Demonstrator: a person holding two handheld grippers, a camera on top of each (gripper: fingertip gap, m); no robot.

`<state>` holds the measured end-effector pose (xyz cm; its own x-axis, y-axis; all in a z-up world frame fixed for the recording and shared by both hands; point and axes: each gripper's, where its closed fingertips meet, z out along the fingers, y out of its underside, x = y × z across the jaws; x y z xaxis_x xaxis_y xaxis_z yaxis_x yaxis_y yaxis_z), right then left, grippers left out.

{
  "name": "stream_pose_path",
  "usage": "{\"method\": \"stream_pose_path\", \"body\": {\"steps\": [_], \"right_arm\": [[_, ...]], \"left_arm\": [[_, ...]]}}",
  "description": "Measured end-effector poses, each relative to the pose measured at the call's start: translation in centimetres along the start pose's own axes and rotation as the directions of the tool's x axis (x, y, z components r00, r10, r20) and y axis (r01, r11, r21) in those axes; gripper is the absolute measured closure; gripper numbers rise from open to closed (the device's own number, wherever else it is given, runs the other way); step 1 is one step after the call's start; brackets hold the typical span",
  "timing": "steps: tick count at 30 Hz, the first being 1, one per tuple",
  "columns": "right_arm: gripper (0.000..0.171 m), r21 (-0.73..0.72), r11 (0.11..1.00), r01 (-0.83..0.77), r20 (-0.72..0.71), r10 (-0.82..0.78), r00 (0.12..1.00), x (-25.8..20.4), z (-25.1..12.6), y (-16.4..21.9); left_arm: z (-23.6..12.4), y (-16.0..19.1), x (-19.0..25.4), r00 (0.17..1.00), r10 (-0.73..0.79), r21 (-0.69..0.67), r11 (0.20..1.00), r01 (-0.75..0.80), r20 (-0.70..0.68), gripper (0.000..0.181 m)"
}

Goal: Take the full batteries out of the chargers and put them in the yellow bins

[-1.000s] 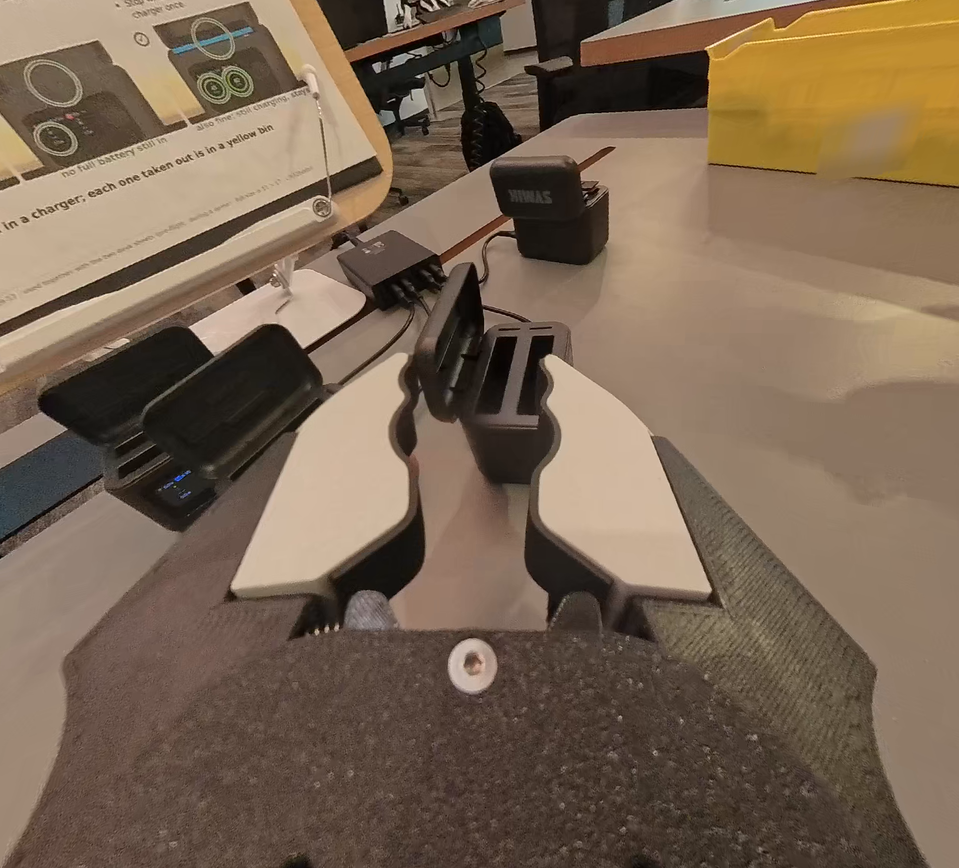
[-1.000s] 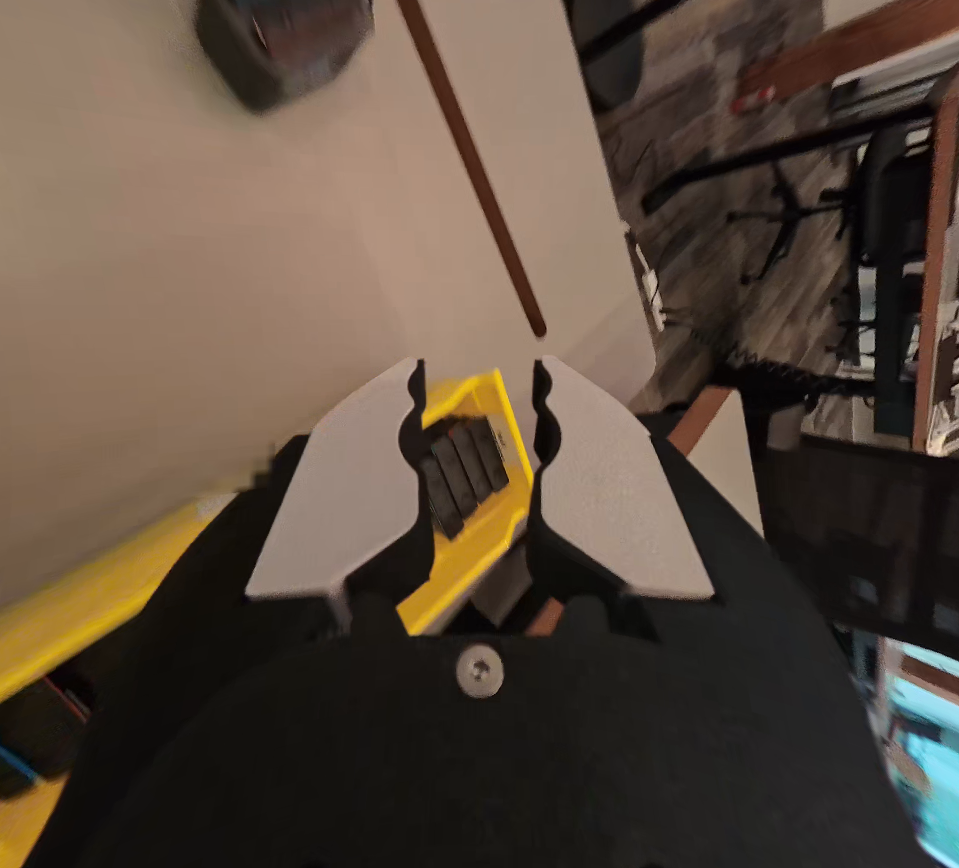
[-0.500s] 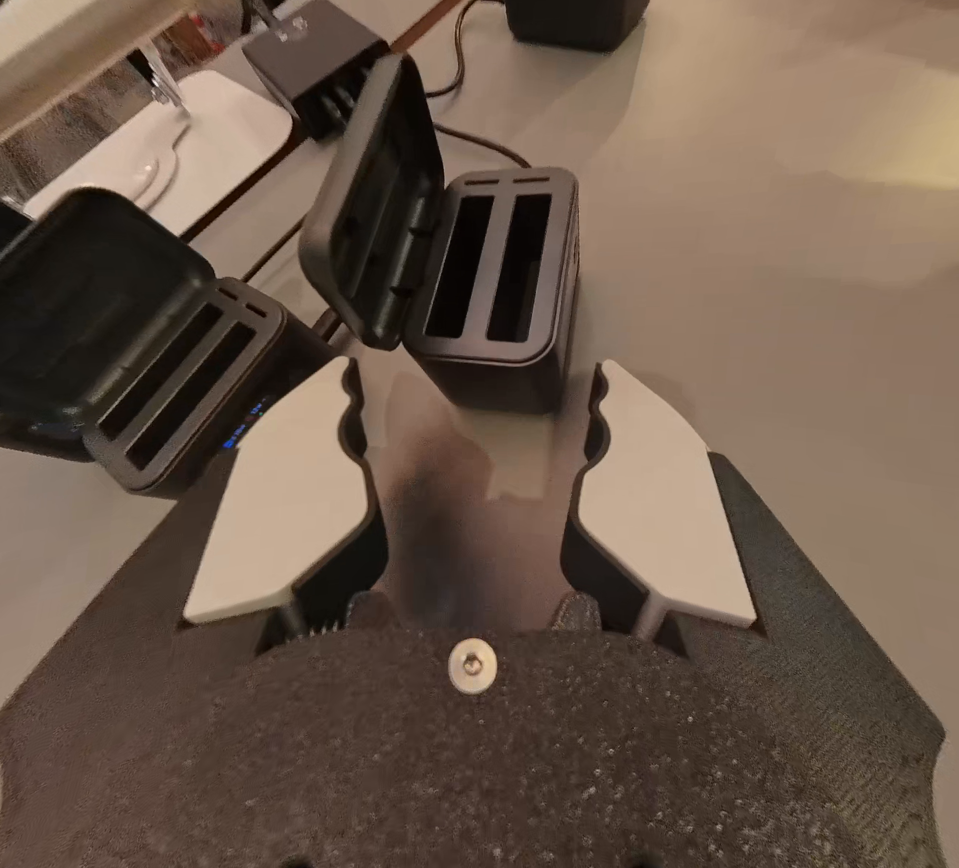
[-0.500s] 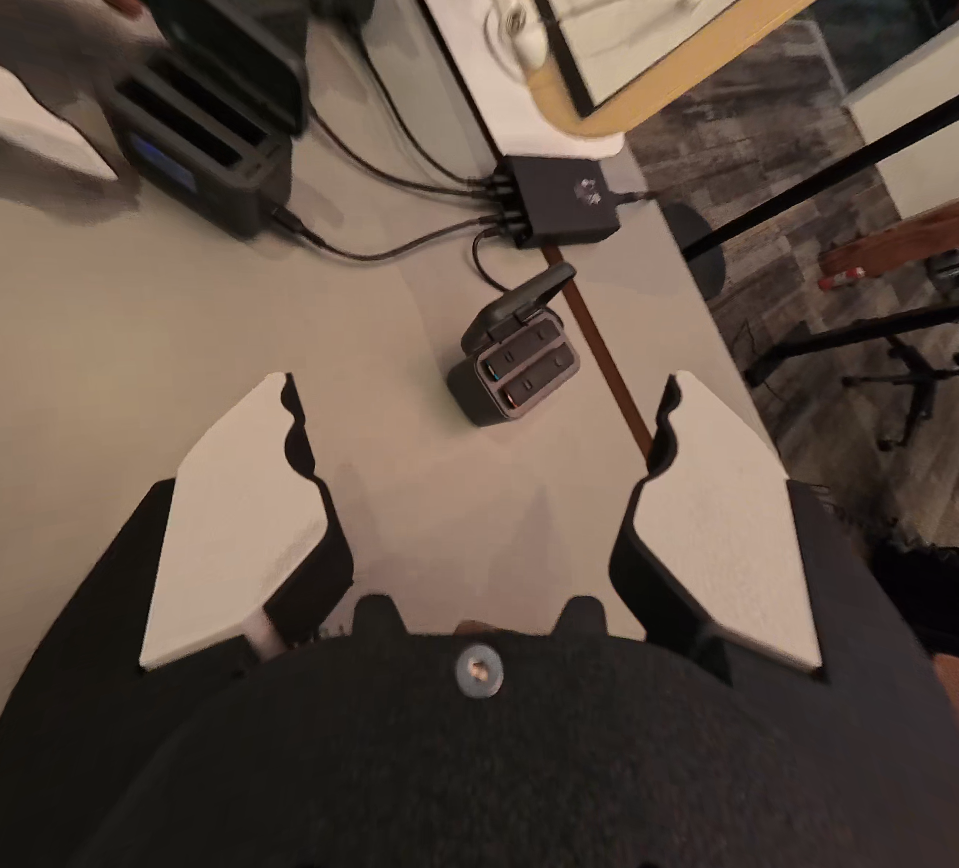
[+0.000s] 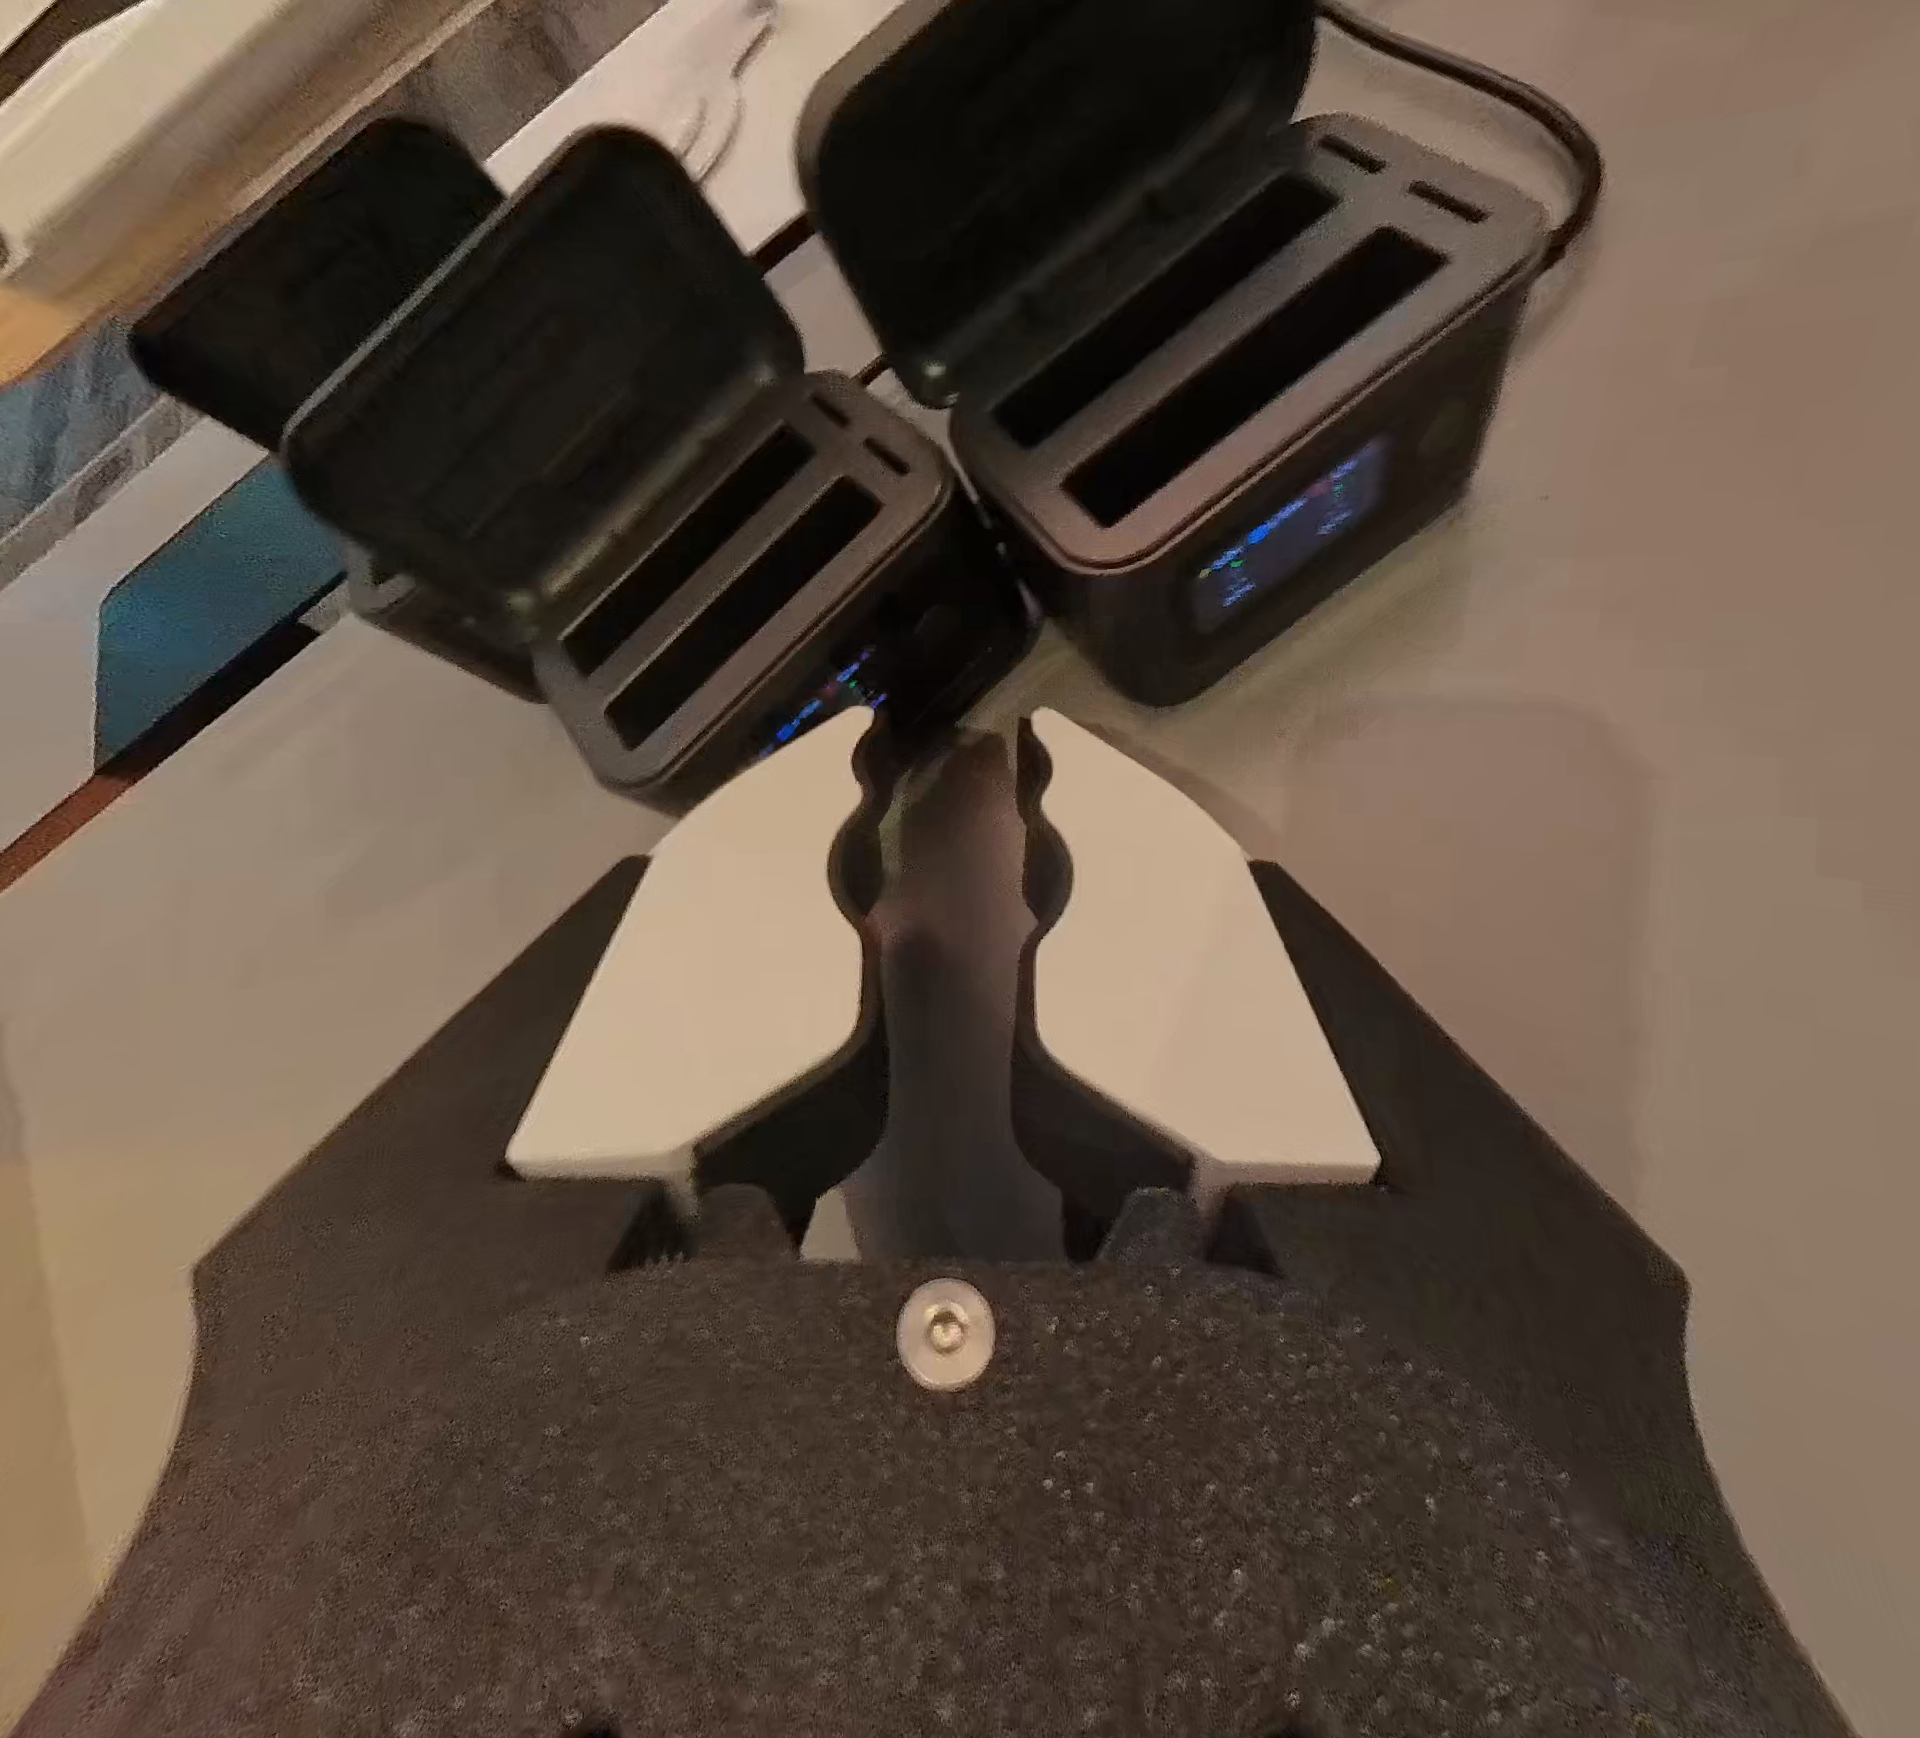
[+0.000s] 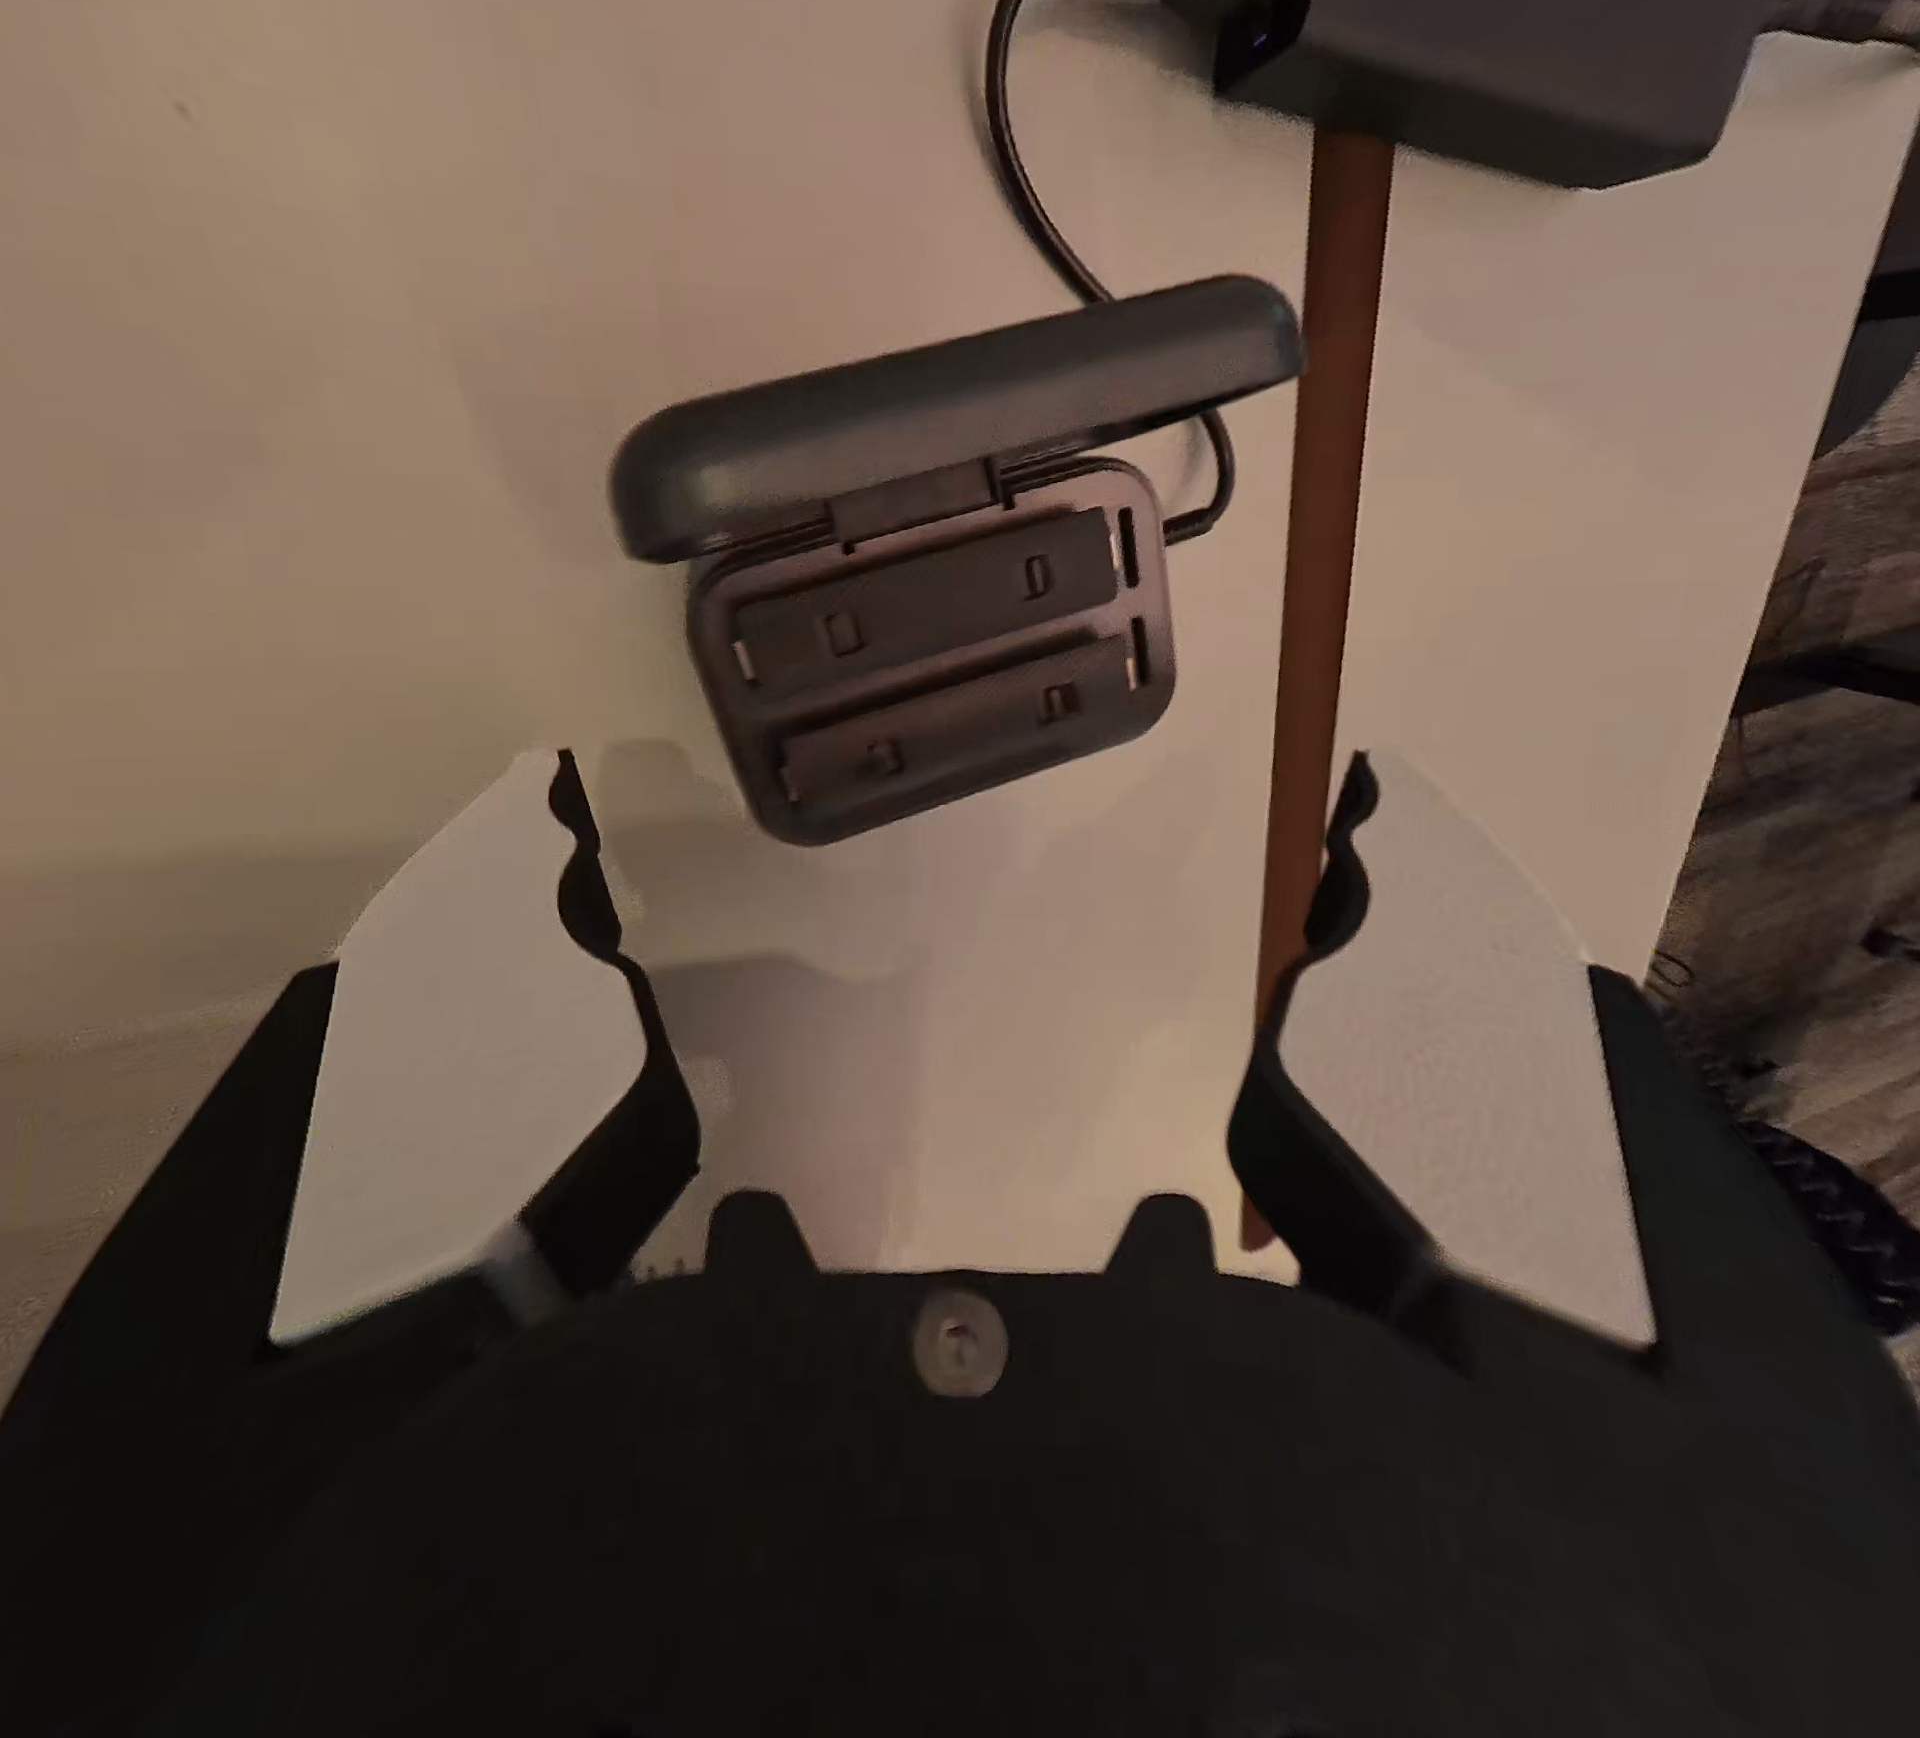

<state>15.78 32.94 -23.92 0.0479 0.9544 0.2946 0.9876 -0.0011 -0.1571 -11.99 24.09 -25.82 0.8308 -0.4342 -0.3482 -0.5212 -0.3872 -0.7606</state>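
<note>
Sitting in the open charger (image 6: pixel 930 649) ahead of the wide-open, empty right gripper (image 6: pixel 961 769), two batteries (image 6: pixel 920 608) lie side by side; pinching both could jam them. Left gripper (image 5: pixel 951 738), nearly closed, holds nothing near empty chargers (image 5: pixel 1262 415).

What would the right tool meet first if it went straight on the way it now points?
Probably the open charger with two batteries seated in it, which lies dead ahead between the spread fingers of the right tool. Nothing shows in between, though depth is hard to judge.
</note>
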Motion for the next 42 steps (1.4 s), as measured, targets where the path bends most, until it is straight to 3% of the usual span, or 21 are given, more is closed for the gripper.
{"method": "stream_pose_path", "body": {"steps": [8,10,12,18,24,34,42], "right_arm": [[0.040,-0.121,0.983,0.139,0.129,-0.123,0.984,0.4,1.7,-0.1],[0.049,-0.150,0.975,0.162,0.164,-0.137,0.977,-0.2,2.1,0.0],[0.073,-0.174,0.971,0.166,0.197,-0.131,0.972,-0.7,2.3,0.0],[0.077,-0.362,0.927,-0.101,0.243,0.198,0.949,-2.5,1.4,-0.6],[0.078,-0.461,0.823,-0.330,0.140,0.435,0.889,-4.8,1.0,-2.2],[0.078,-0.448,0.507,-0.736,-0.042,0.811,0.584,-7.6,1.0,-6.5],[0.078,-0.401,0.271,-0.875,-0.143,0.925,0.351,-7.9,1.3,-8.7]], "left_arm": [[-0.6,-1.0,-0.7,0.998,0.040,0.058,0.997,-0.043,0.050,0.158],[-0.6,-1.1,-0.6,0.997,0.049,0.063,0.997,-0.052,0.051,0.158],[-0.7,-1.2,-0.5,0.997,0.058,0.071,0.996,-0.062,0.053,0.158],[-1.2,-1.2,-0.8,0.997,0.056,0.088,0.994,-0.061,0.056,0.159],[-1.3,-1.3,-0.8,0.997,0.052,0.101,0.993,-0.057,0.050,0.161],[-1.7,-1.1,-0.6,0.999,0.032,0.118,0.992,-0.036,0.039,0.163],[-2.2,-1.3,-0.9,0.999,0.000,0.144,0.989,-0.006,0.040,0.164]]}}
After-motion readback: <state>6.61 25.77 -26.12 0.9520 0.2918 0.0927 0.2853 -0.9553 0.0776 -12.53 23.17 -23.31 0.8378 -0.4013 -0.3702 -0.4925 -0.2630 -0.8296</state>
